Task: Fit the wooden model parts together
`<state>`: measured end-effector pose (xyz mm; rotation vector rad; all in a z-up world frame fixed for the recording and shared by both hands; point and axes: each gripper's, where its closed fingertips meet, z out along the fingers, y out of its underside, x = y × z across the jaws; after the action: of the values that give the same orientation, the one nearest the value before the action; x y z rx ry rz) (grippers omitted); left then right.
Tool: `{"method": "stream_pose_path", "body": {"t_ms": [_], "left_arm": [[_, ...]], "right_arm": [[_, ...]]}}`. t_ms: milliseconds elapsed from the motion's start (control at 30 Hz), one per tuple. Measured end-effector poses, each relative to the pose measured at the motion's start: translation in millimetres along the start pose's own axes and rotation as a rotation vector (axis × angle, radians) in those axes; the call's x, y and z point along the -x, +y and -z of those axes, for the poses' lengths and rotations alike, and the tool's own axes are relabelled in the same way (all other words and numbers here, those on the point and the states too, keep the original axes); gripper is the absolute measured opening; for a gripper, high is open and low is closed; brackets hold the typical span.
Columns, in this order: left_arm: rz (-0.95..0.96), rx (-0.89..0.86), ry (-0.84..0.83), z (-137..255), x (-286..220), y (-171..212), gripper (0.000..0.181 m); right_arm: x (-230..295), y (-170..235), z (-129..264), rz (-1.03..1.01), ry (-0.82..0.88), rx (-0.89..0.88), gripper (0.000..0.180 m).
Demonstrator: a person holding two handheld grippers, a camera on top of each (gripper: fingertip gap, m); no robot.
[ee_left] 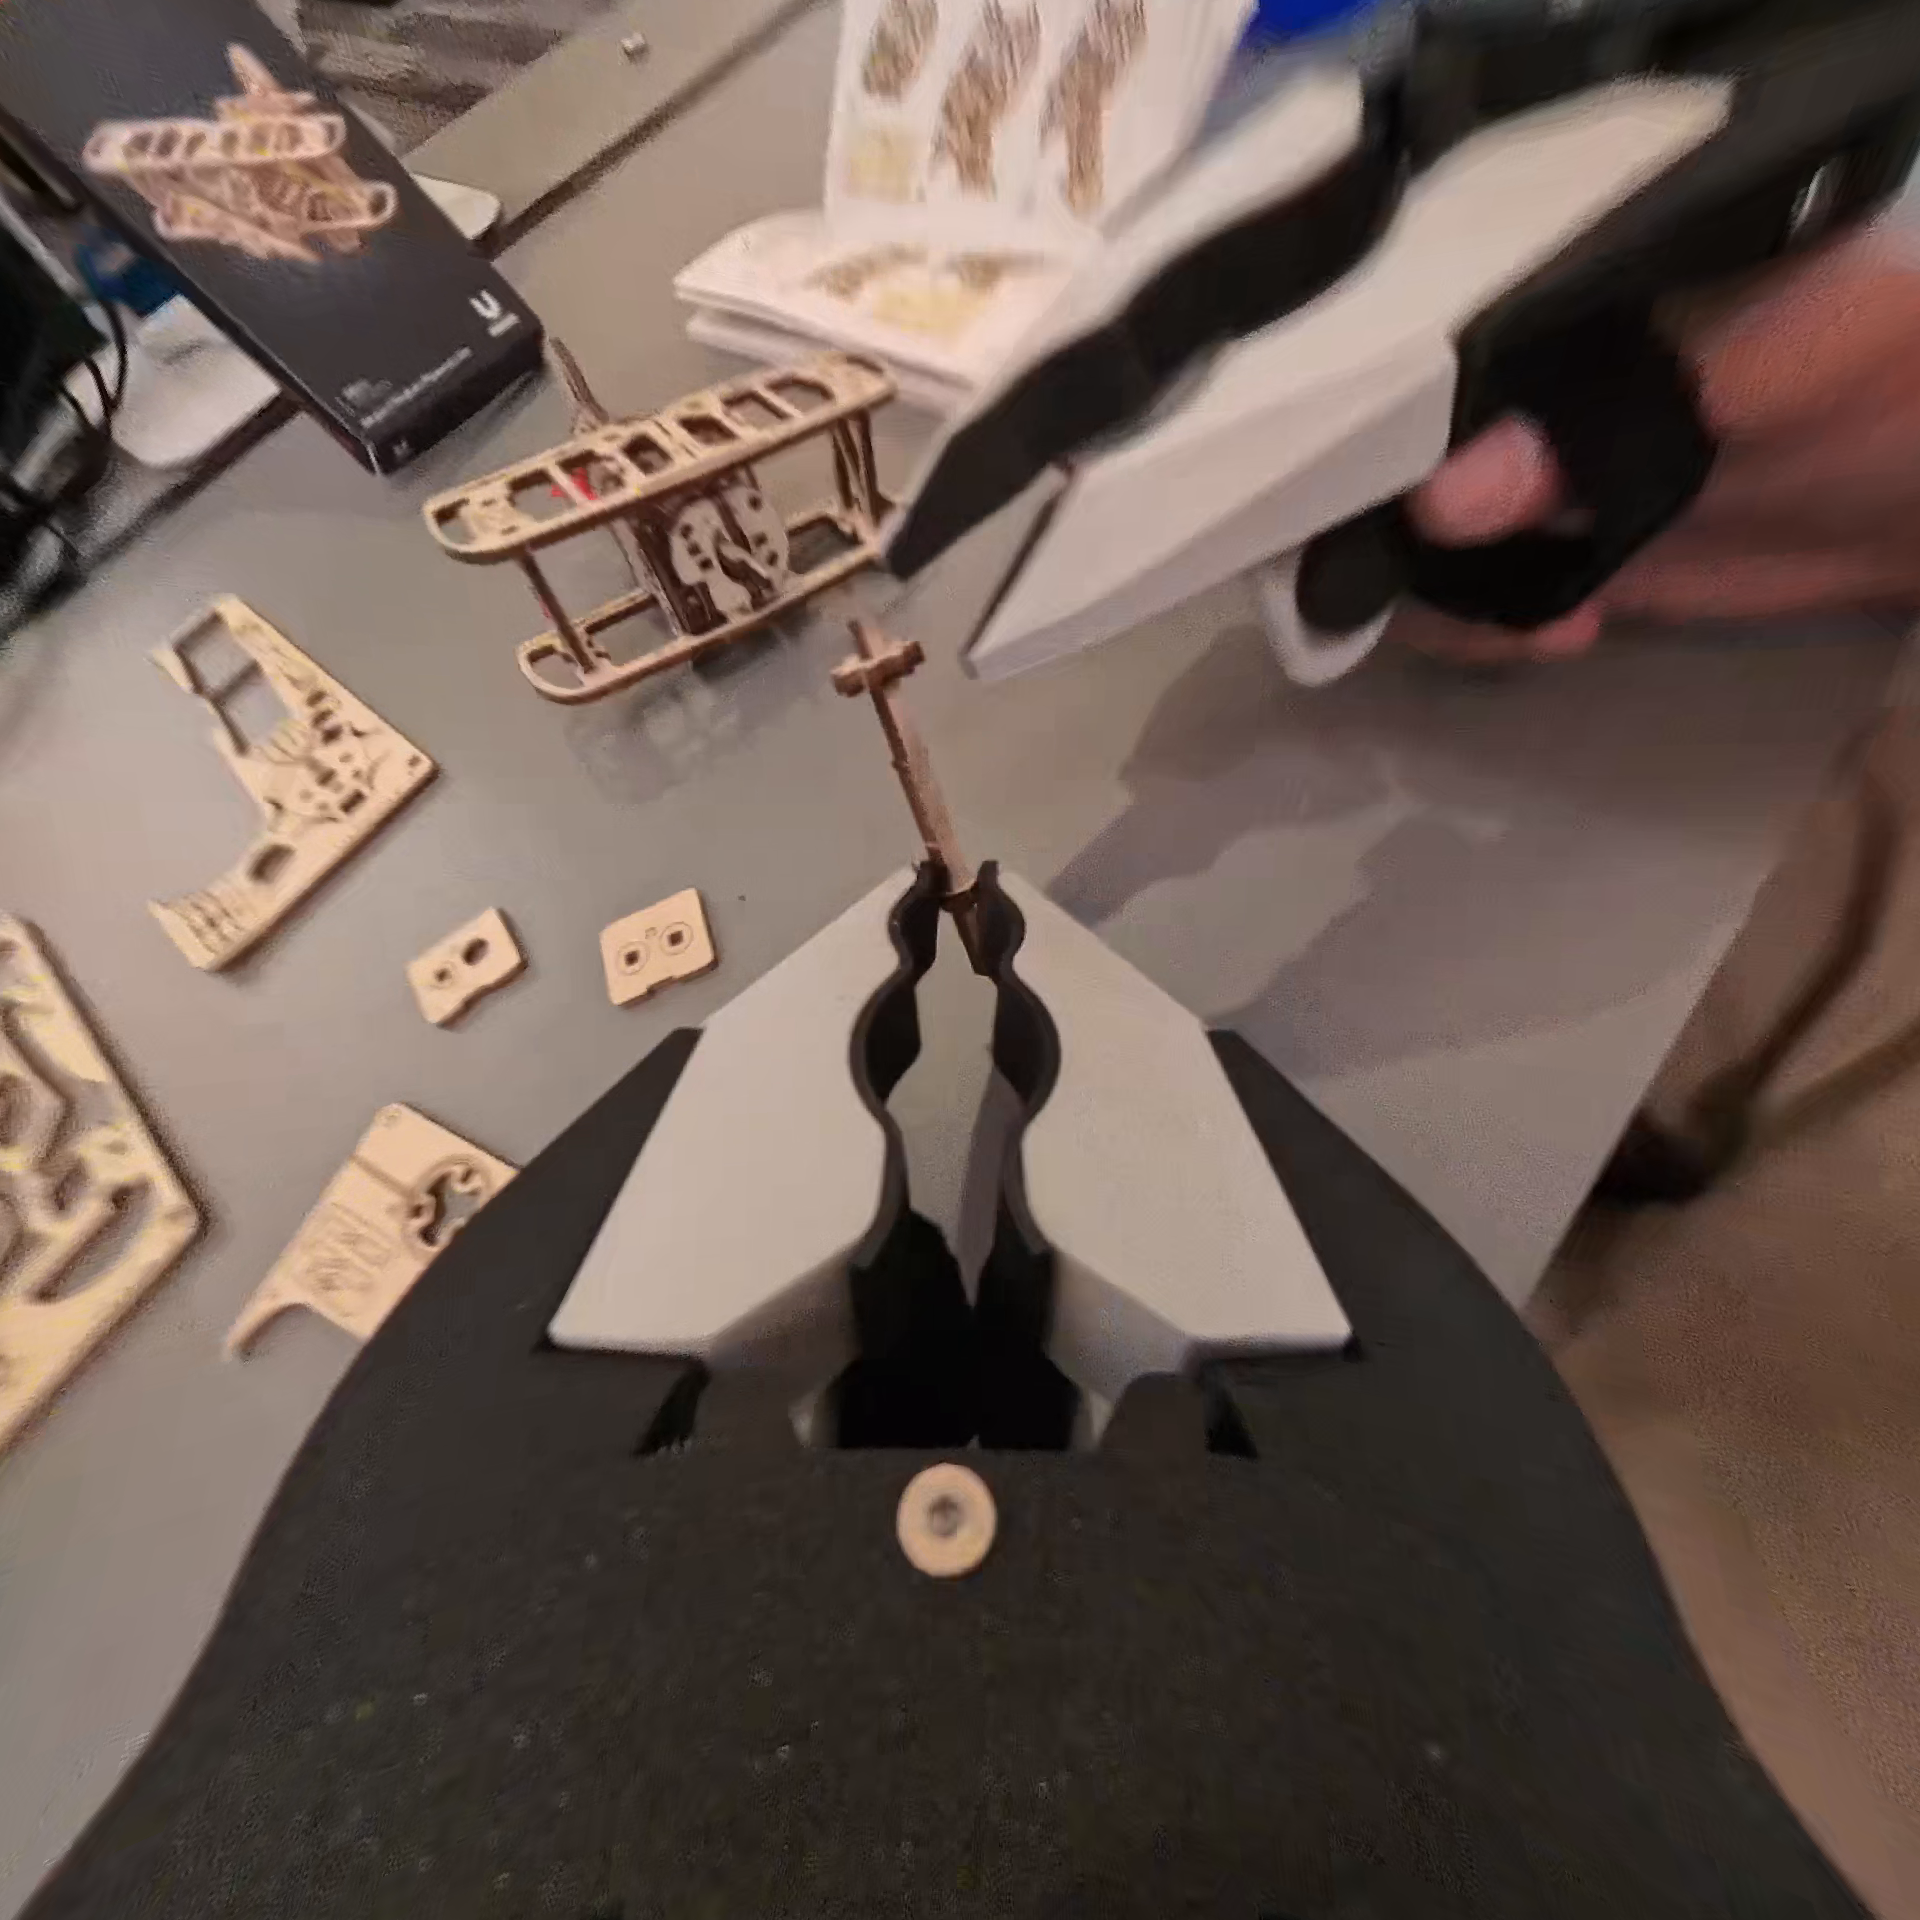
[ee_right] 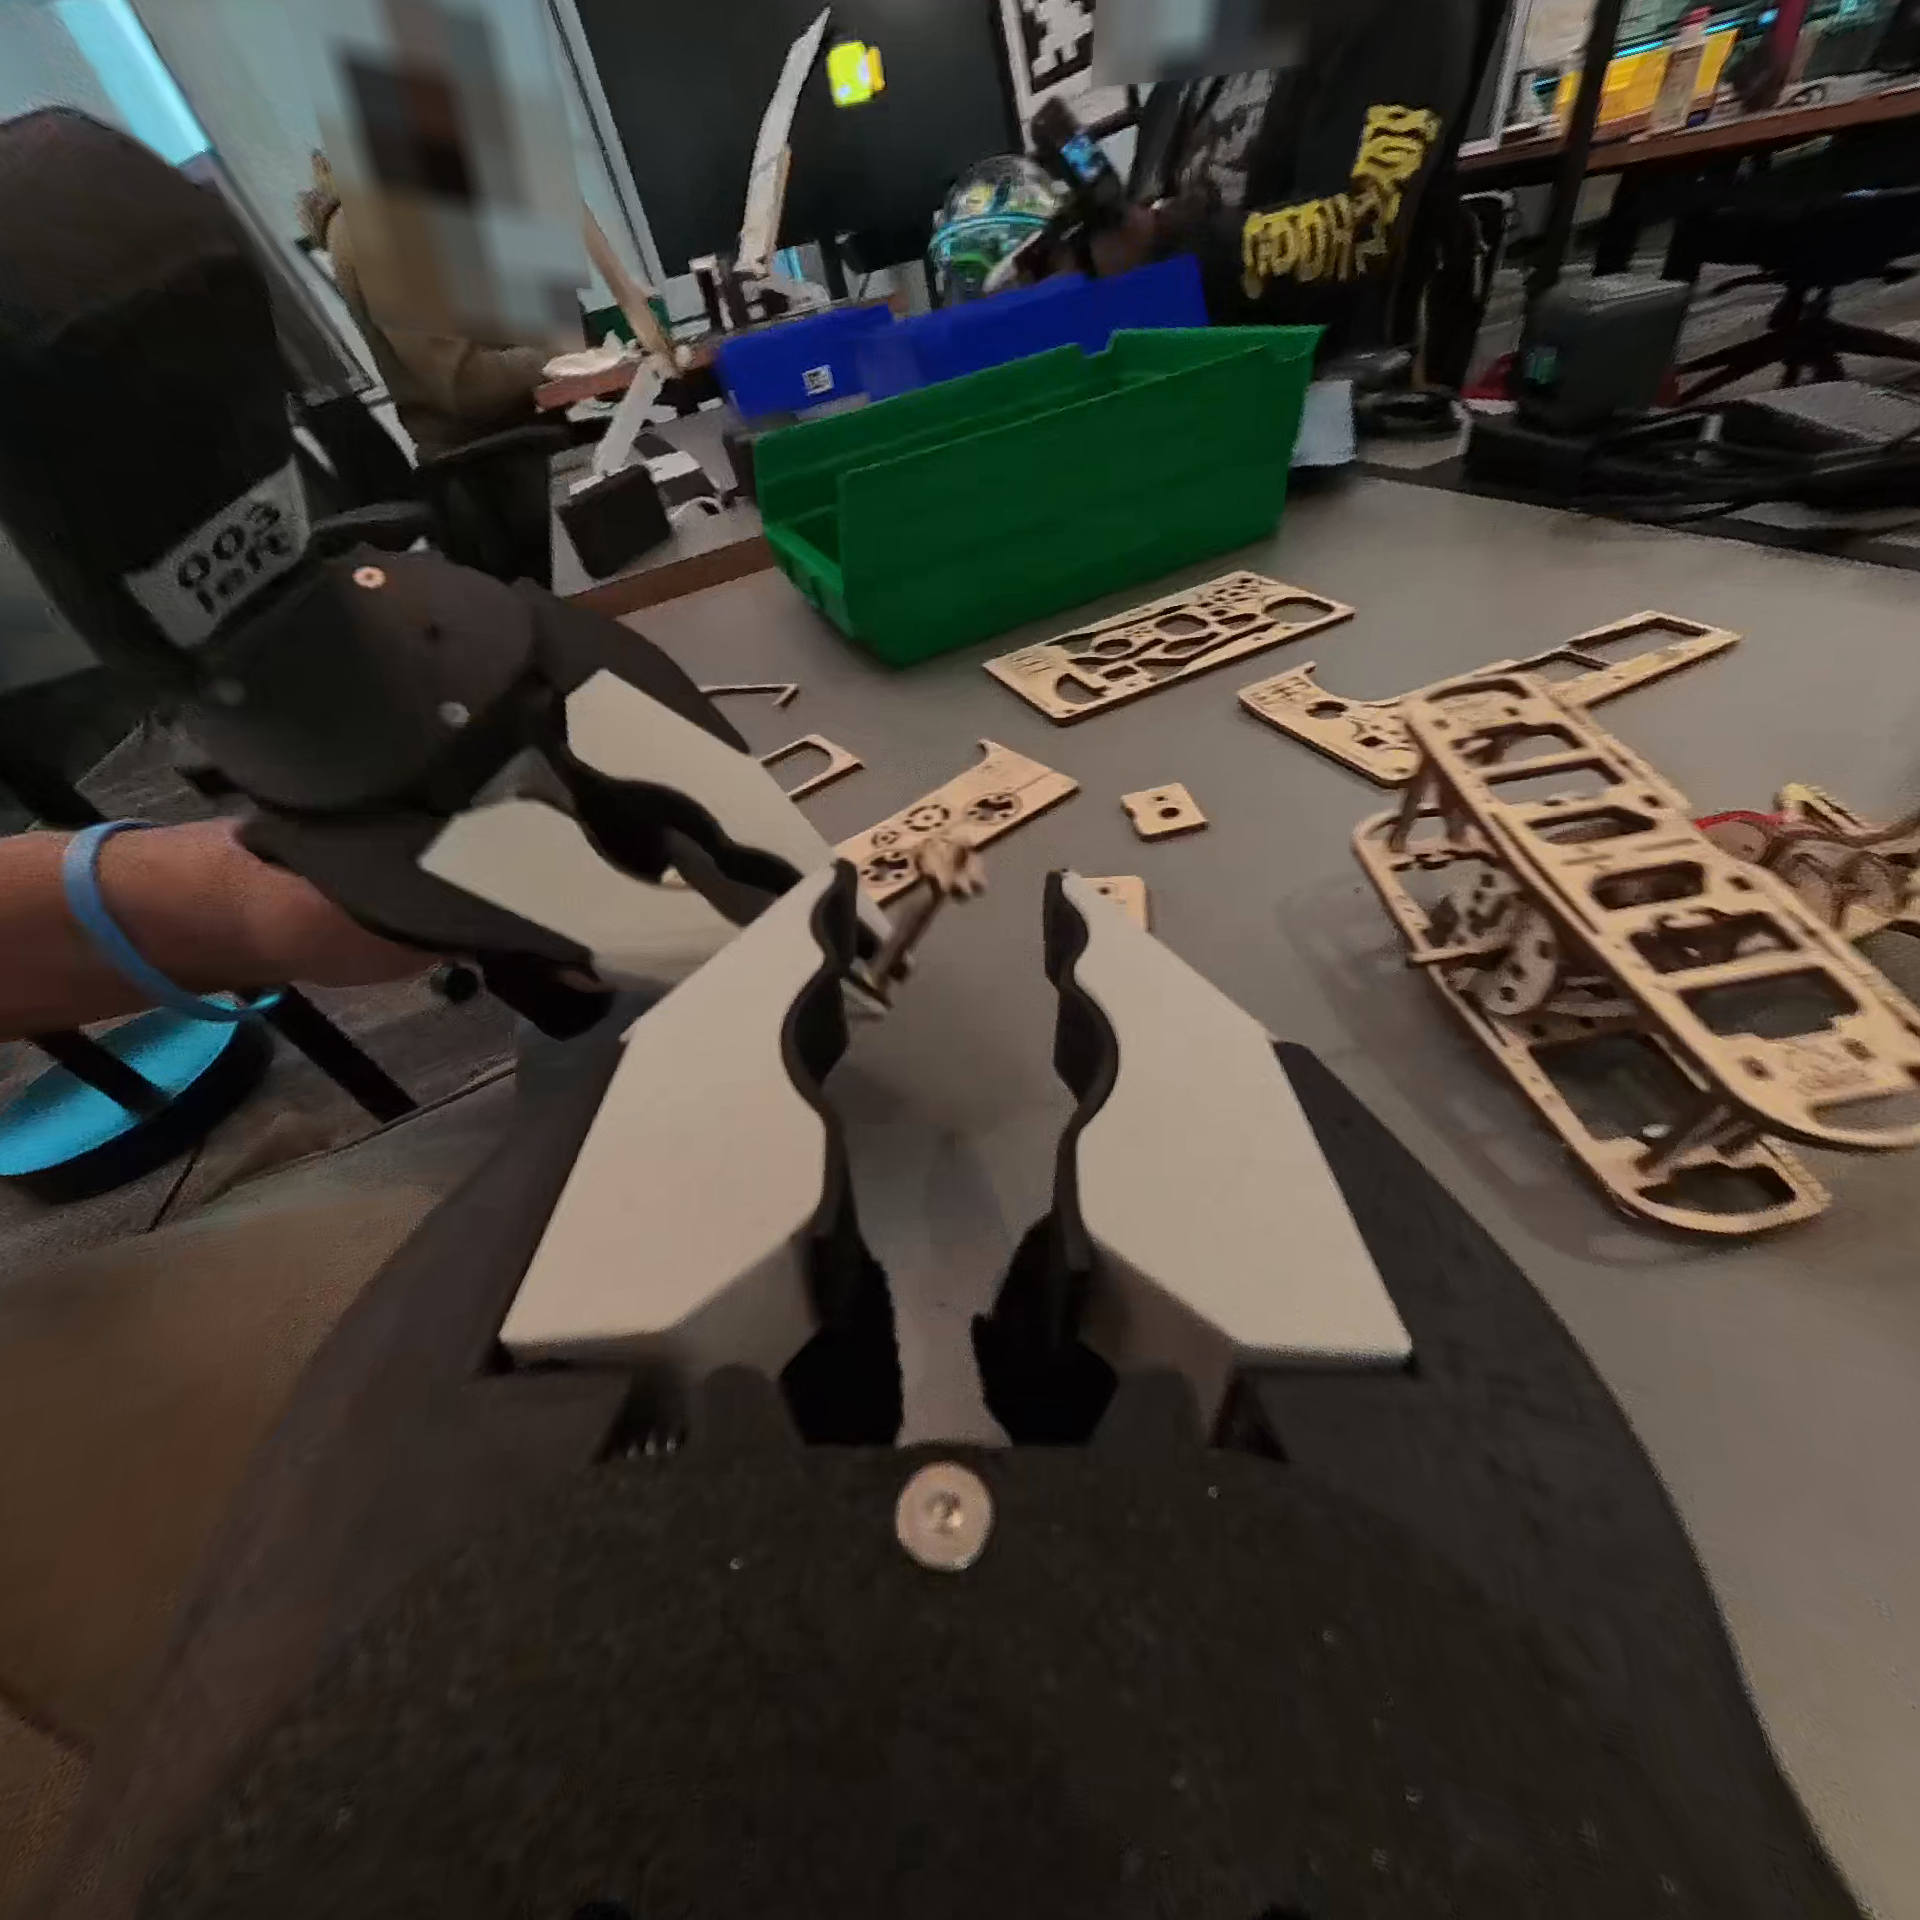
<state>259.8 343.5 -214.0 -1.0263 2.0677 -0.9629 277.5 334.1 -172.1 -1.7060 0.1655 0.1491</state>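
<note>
My left gripper (ee_left: 951, 883) is shut on the lower end of a thin wooden rod (ee_left: 920, 774) with a small cross piece (ee_left: 878, 665) at its far end. It holds the rod above the grey table (ee_left: 1299, 935). The wooden biplane model (ee_left: 665, 520) stands just beyond the rod. My right gripper (ee_right: 951, 904) is open and empty. In the left wrist view it (ee_left: 940, 608) hangs blurred at the upper right, tips close to the cross piece. In the right wrist view the left gripper (ee_right: 769, 873) holds the rod (ee_right: 914, 914) beside my right gripper's left fingertip, and the biplane (ee_right: 1621, 935) lies to the right.
Flat wooden part sheets (ee_left: 291, 779) and small loose pieces (ee_left: 660, 945) lie on the left of the table. A black box (ee_left: 291, 239) and an open booklet (ee_left: 935, 260) are behind. A green bin (ee_right: 1039, 478) and a blue bin (ee_right: 935, 343) stand at the back. The table edge is at the right (ee_left: 1662, 1091). Tip to tip, the grippers are about 5 centimeters apart.
</note>
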Motion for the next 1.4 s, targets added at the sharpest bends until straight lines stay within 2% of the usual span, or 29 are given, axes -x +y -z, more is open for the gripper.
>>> {"method": "stream_pose_path", "body": {"t_ms": [67, 133, 333, 400, 500, 633, 733, 800, 933, 1033, 1100, 1200, 1233, 1300, 1400], "left_arm": [[-0.143, 0.059, -0.033, -6, -8, 7, 0.005], [-0.204, 0.060, -0.063, -12, -12, 8, 0.005], [-0.241, 0.056, -0.114, -18, -7, 12, 0.005], [-0.256, 0.042, -0.124, -18, -6, 11, 0.005], [-0.271, 0.049, -0.125, -20, -7, 13, 0.005], [-0.286, 0.036, -0.115, -26, -11, 15, 0.006], [-0.325, 0.044, -0.173, -32, -10, 12, 0.008], [-0.367, 0.079, -0.172, -37, -14, 16, 0.005], [-0.286, 0.040, -0.170, -32, -7, 10, 0.000], [-0.258, 0.007, -0.192, -28, -3, 5, 0.001], [-0.289, 0.011, -0.188, -29, -7, 6, 0.017], [-0.283, 0.010, -0.192, -31, -11, 4, 0.026], [-0.270, 0.017, -0.192, -32, -10, 4, 0.025], [-0.246, 0.023, -0.209, -33, -7, 3, 0.008], [-0.169, 0.021, -0.193, -32, -1, 3, 0.001]], "right_arm": [[6, 1, -3, 0.006, -0.016, 0.005, 0.034], [9, 12, -7, 0.006, -0.037, 0.083, 0.033], [-9, 29, -5, -0.011, 0.039, 0.203, 0.032], [-9, 34, -5, -0.042, 0.020, 0.236, 0.015], [-7, 36, -6, -0.070, -0.002, 0.249, 0.013], [-11, 42, -2, -0.284, -0.058, 0.266, 0.012], [-3, 32, 1, -0.439, -0.182, 0.206, 0.011], [-3, 37, 0, -0.403, -0.167, 0.232, 0.011], [-3, 34, 1, -0.417, -0.185, 0.212, 0.011], [-10, 31, 0, -0.402, -0.132, 0.182, 0.011], [-13, 32, -1, -0.390, -0.105, 0.186, 0.012], [-11, 37, -4, -0.346, -0.081, 0.220, 0.012], [-10, 37, -4, -0.339, -0.084, 0.222, 0.012], [-10, 37, -4, -0.359, -0.093, 0.219, 0.012], [-7, 38, -3, -0.398, -0.122, 0.230, 0.011]]}}
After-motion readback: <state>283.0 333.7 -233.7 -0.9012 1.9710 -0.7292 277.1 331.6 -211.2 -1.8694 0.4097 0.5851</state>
